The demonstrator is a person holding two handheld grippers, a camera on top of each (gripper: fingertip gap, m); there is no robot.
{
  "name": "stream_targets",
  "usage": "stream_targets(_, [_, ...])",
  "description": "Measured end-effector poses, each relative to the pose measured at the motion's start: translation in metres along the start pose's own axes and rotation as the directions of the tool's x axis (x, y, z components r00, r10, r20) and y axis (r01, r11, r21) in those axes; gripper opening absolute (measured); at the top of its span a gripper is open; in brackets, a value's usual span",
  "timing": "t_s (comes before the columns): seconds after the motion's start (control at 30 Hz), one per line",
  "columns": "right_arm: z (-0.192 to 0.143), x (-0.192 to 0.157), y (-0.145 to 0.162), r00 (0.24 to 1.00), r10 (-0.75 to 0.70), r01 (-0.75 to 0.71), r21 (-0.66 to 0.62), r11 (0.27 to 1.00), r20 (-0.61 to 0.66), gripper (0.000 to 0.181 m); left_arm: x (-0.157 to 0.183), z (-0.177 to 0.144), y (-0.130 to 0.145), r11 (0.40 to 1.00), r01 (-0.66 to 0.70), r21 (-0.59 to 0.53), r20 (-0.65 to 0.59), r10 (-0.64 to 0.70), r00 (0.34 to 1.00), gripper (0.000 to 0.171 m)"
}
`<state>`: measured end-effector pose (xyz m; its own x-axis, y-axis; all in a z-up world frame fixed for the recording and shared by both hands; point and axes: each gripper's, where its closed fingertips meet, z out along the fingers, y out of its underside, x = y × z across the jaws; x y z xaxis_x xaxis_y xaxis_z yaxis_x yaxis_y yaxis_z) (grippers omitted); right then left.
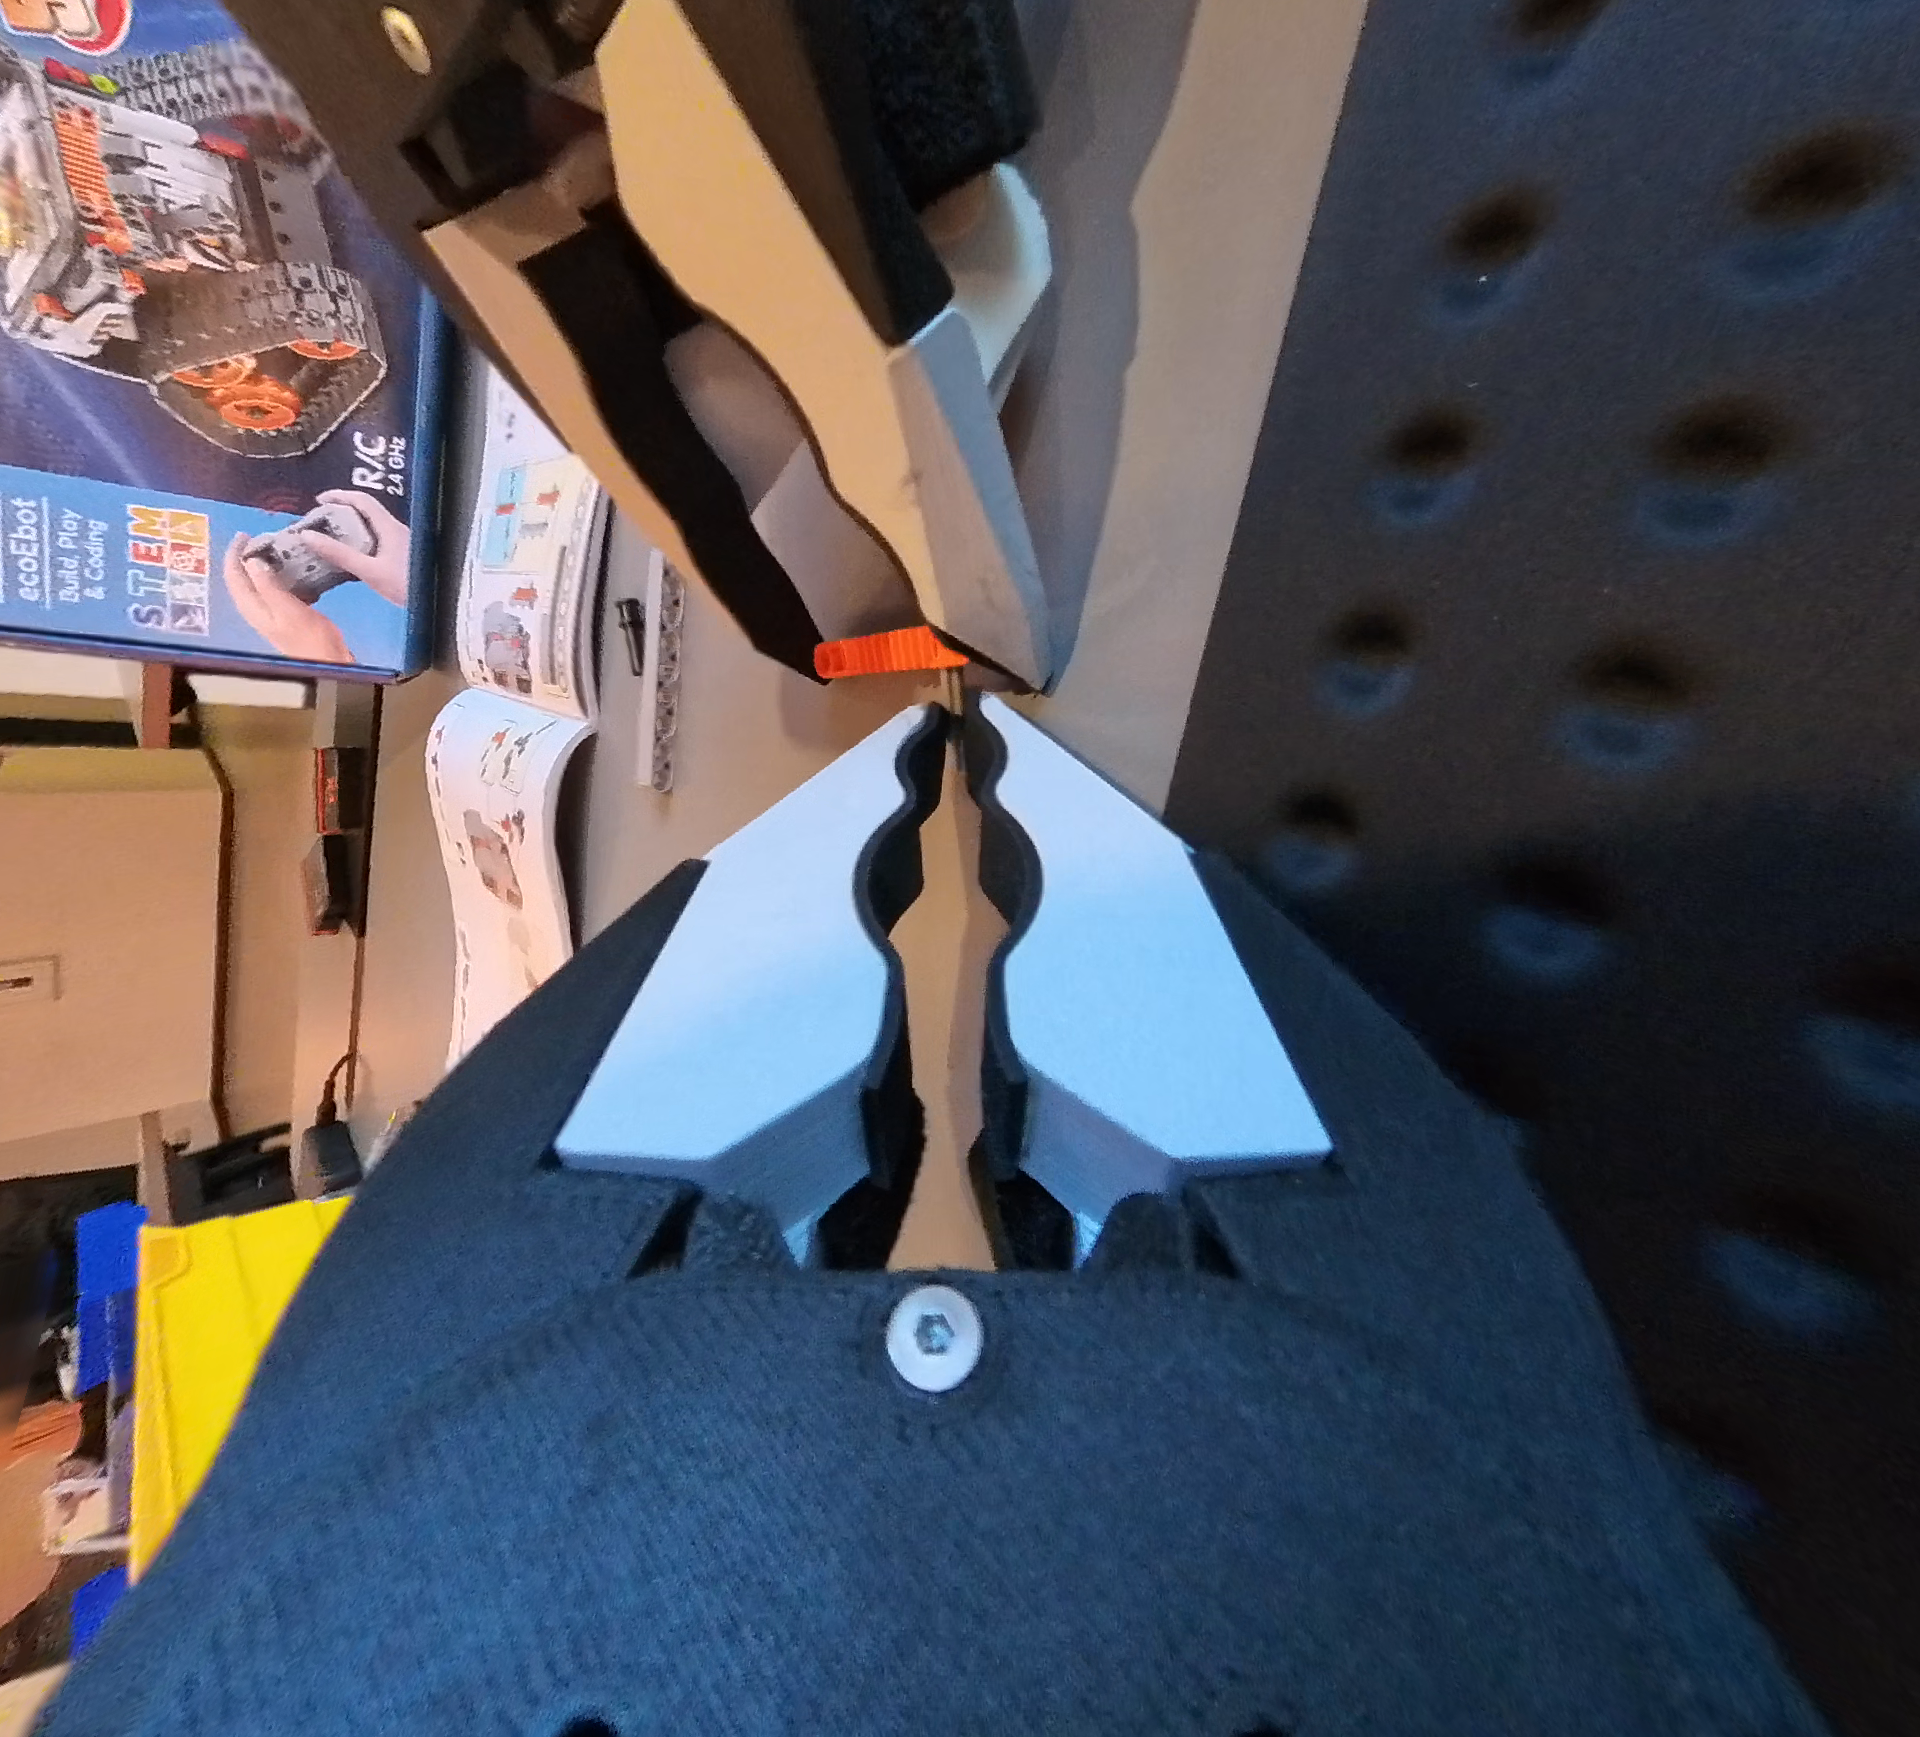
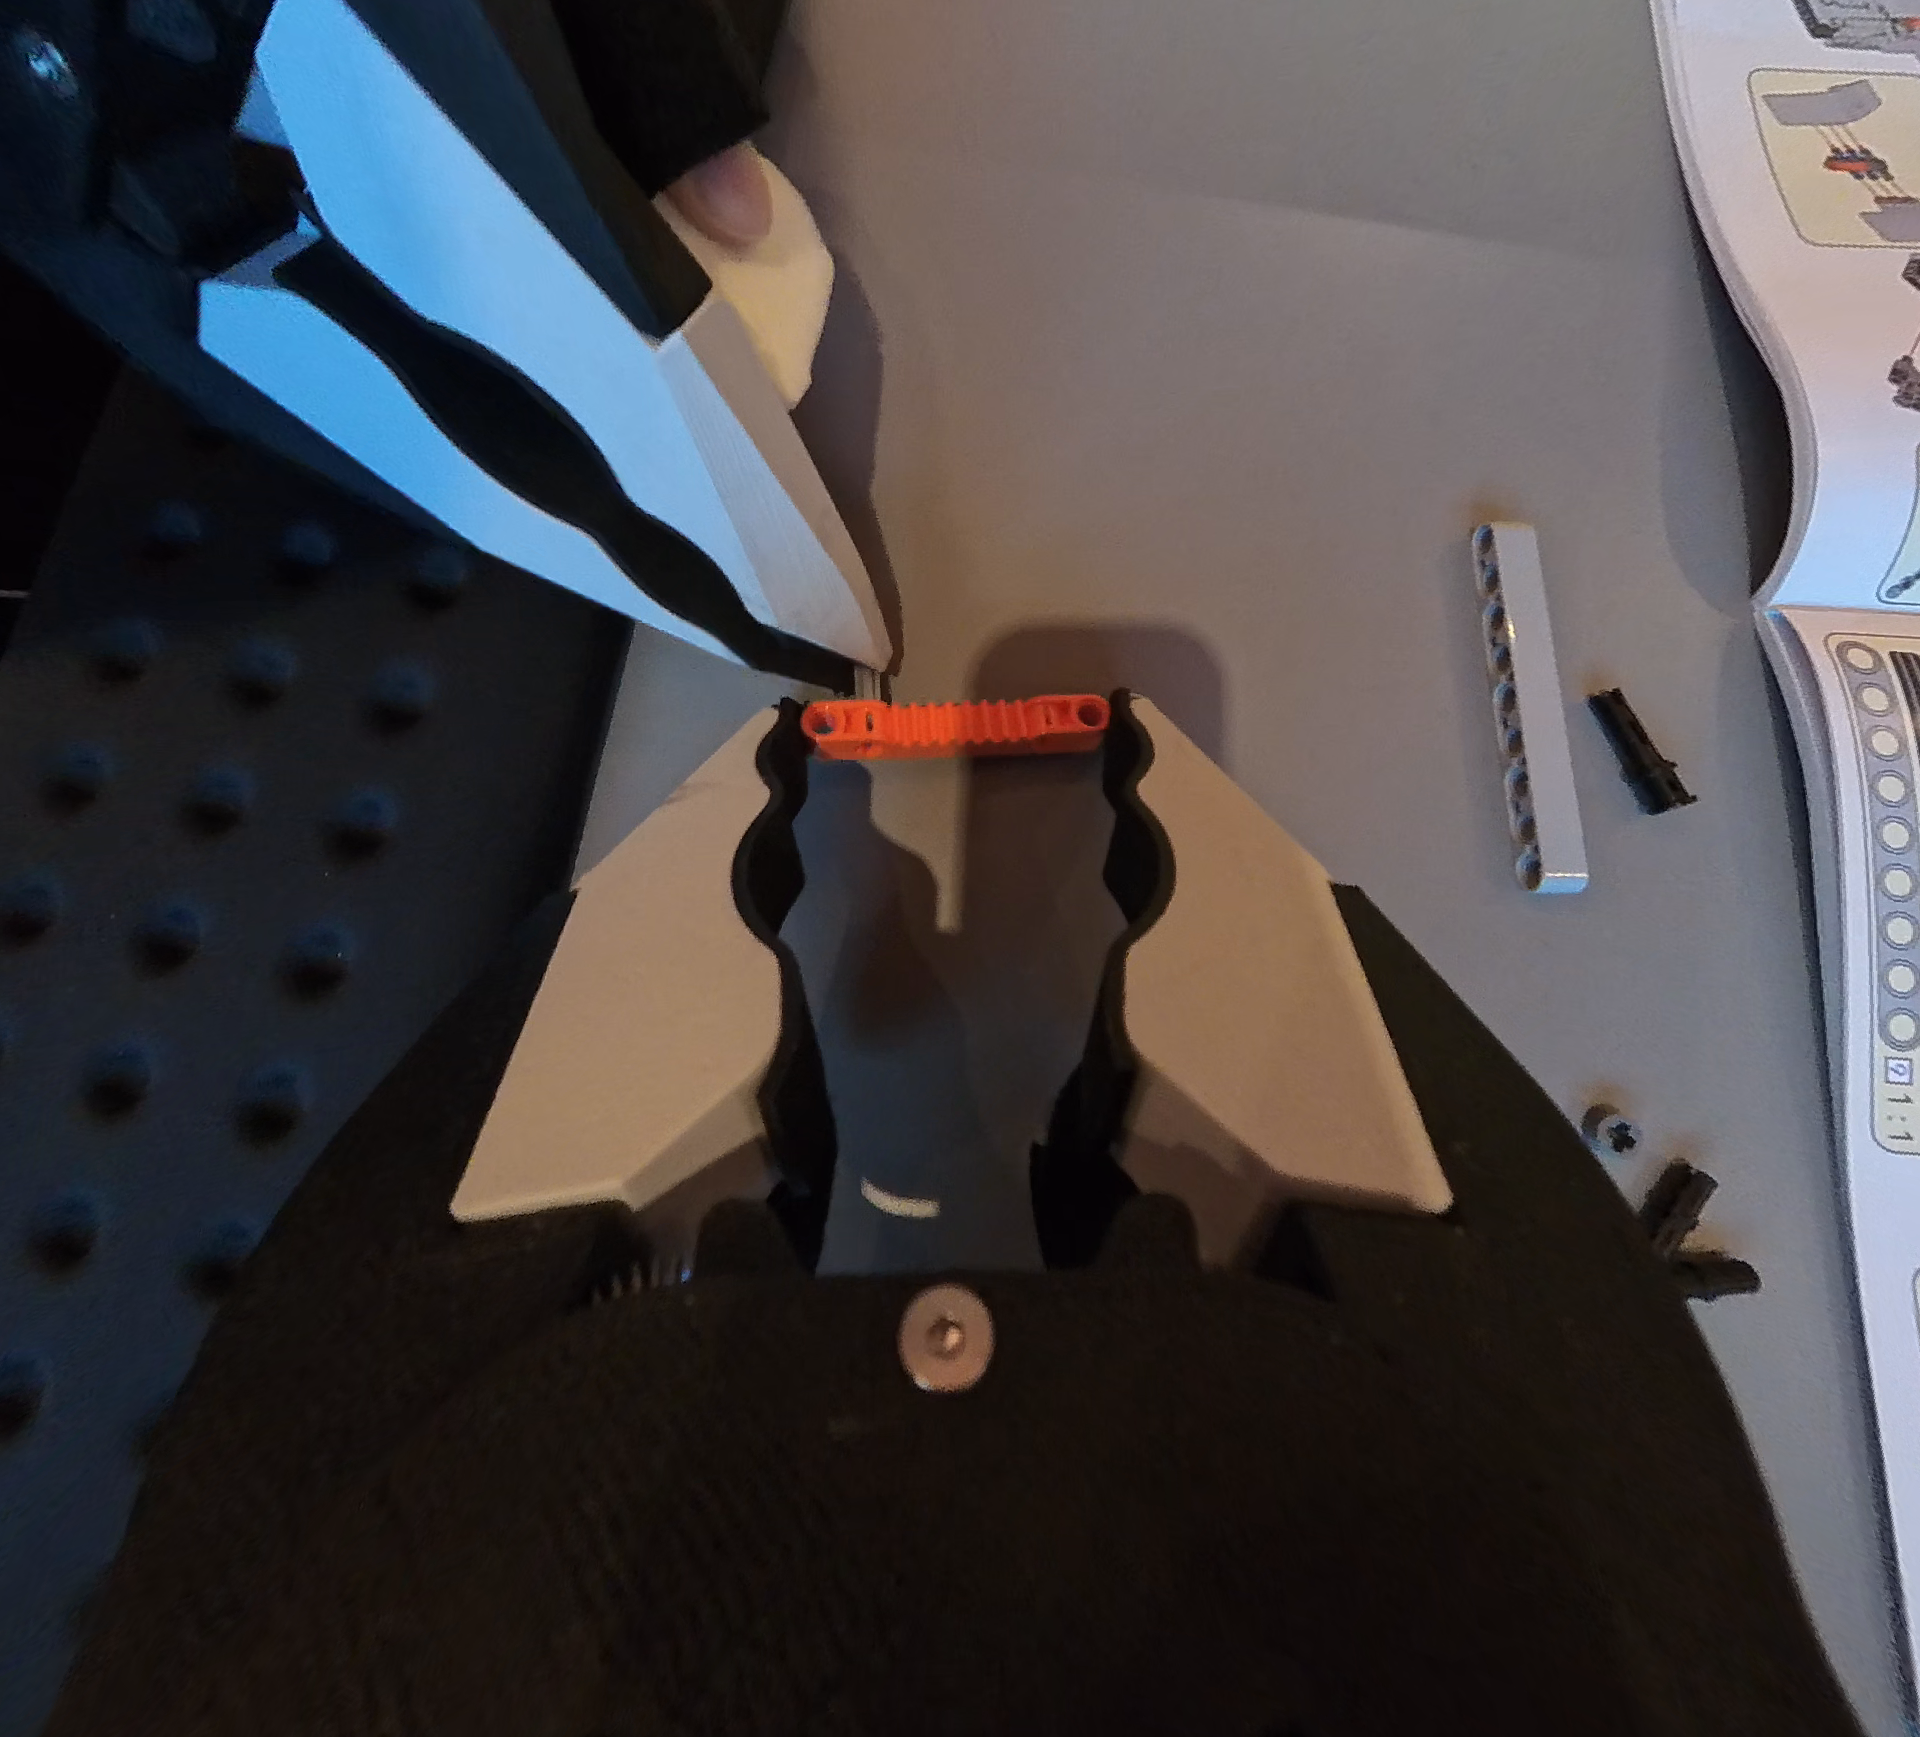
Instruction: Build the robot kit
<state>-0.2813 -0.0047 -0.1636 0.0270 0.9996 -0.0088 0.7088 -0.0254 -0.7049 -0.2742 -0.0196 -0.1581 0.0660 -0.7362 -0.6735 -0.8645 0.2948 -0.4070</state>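
Note:
My right gripper (image 2: pixel 956 737) is shut on an orange toothed rack piece (image 2: pixel 956 726), held endwise between its two fingertips above the grey table (image 2: pixel 1247 285). My left gripper (image 1: pixel 956 719) is shut on a small thin grey pin (image 1: pixel 958 695). In the right wrist view the left gripper (image 2: pixel 873 653) comes in from the upper left, and the grey pin (image 2: pixel 873 679) at its tips sits right at the left end hole of the rack. In the left wrist view the right gripper (image 1: pixel 935 648) comes down from above with the orange rack (image 1: pixel 883 653).
A long grey holed beam (image 2: pixel 1532 711) and a black pin (image 2: pixel 1642 757) lie on the table to the right. An open instruction booklet (image 2: pixel 1849 337) lies beyond them. A black connector (image 2: pixel 1688 1214) lies near it. A black studded mat (image 2: pixel 208 804) lies left. A blue toy box (image 1: pixel 208 337) stands behind. My left and right fingertips are right by each other.

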Motion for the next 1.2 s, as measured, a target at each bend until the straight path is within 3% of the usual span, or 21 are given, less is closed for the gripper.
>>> stream_targets(0.13, [0.0012,-0.0014,-0.0009,1.0,0.005,-0.005,0.014,1.0,0.002,0.057,-0.0022,-0.0039,0.0011,0.999,0.008,0.034,0.002,-0.008,1.0,0.002])
stream_targets(0.3, [0.0014,-0.0013,-0.0012,1.0,0.01,-0.01,0.026,1.0,0.011,0.057,-0.0049,-0.005,0.0077,1.0,-0.021,-0.007,-0.015,0.021,1.0,0.009])
stream_targets(0.47, [0.0014,-0.0013,-0.0012,1.0,0.009,-0.01,0.031,0.999,0.016,0.057,0.0005,-0.0036,0.0093,0.999,-0.045,0.005,-0.059,0.045,0.997,0.001])
stream_targets(1.2, [0.0007,-0.0005,-0.0004,1.0,0.006,-0.007,0.033,0.999,0.024,0.057,0.0008,0.0002,0.0069,1.0,-0.009,-0.01,-0.029,0.009,1.0,0.0])
